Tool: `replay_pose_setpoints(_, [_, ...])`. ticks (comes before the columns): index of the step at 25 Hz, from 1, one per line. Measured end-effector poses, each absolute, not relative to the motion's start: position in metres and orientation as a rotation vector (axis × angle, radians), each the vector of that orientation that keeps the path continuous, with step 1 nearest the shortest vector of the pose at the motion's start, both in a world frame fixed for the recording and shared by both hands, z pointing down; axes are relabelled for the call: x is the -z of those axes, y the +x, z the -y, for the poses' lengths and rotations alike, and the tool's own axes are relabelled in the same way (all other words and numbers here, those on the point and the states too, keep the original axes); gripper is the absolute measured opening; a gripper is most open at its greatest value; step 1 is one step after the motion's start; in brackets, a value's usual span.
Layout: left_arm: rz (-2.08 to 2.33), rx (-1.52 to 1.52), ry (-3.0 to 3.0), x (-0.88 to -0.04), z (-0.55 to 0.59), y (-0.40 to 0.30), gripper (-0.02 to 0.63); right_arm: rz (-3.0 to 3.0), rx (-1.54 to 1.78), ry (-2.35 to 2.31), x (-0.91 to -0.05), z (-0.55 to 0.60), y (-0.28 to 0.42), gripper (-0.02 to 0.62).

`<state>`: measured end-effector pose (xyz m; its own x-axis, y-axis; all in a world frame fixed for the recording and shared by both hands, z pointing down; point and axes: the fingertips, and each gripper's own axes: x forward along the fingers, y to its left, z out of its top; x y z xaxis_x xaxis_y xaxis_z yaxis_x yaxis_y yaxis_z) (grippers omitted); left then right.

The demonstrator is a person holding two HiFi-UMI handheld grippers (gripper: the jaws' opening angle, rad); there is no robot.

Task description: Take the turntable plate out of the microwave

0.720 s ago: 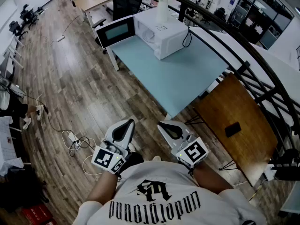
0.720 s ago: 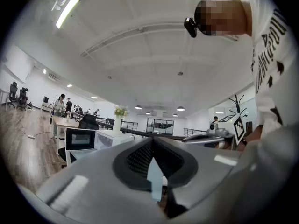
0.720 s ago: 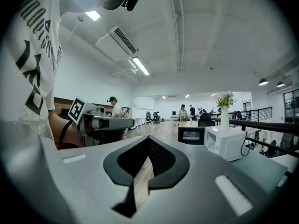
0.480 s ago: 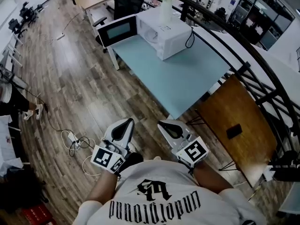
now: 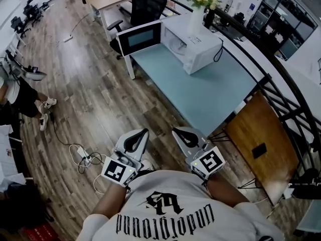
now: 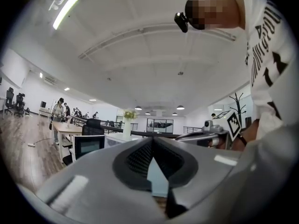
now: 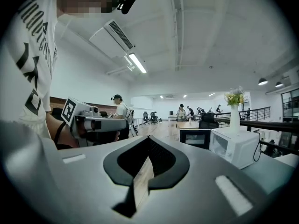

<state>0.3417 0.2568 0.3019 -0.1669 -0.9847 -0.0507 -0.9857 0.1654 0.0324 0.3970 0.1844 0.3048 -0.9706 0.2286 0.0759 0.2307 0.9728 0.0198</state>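
Note:
A white microwave [image 5: 195, 43] stands at the far end of a pale blue table [image 5: 210, 92], its door [image 5: 139, 38] swung open to the left. A vase of flowers [image 5: 196, 15] sits on top of it. The turntable plate inside cannot be made out. My left gripper [image 5: 139, 136] and right gripper [image 5: 181, 134] are held side by side close to my chest, well short of the table, both shut and empty. The left gripper view shows the door [image 6: 88, 146] far ahead past the left gripper [image 6: 152, 141]. The right gripper view shows the microwave [image 7: 234, 146] beyond the right gripper [image 7: 149, 140].
A brown wooden board [image 5: 261, 134] with a small black object [image 5: 259, 150] stands right of the table, by a black railing [image 5: 273, 74]. A black office chair [image 5: 146, 6] stands behind the microwave. A power strip with cables [image 5: 83, 157] lies on the wooden floor, and a person [image 5: 17, 92] stands far left.
The table and microwave have drawn nearer and shifted right in the head view. A person has come into view at the left edge. Both grippers keep their pose, shut.

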Motion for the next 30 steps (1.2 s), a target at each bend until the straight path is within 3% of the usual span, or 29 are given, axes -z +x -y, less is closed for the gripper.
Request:
replay_pose_setpoints(17, [-2.488,-0.155,-1.964,-0.304,-0.315,0.21,0.049,3.024,0.028,-0.426,-0.312,-0.226,0.263,0.003])
replay_pose_setpoints(30, [-2.564,-0.129,-1.893,-0.316,-0.263,0.117,0.05,2.999,-0.016,-0.456,-0.332,-0.154,0.172,0.003])
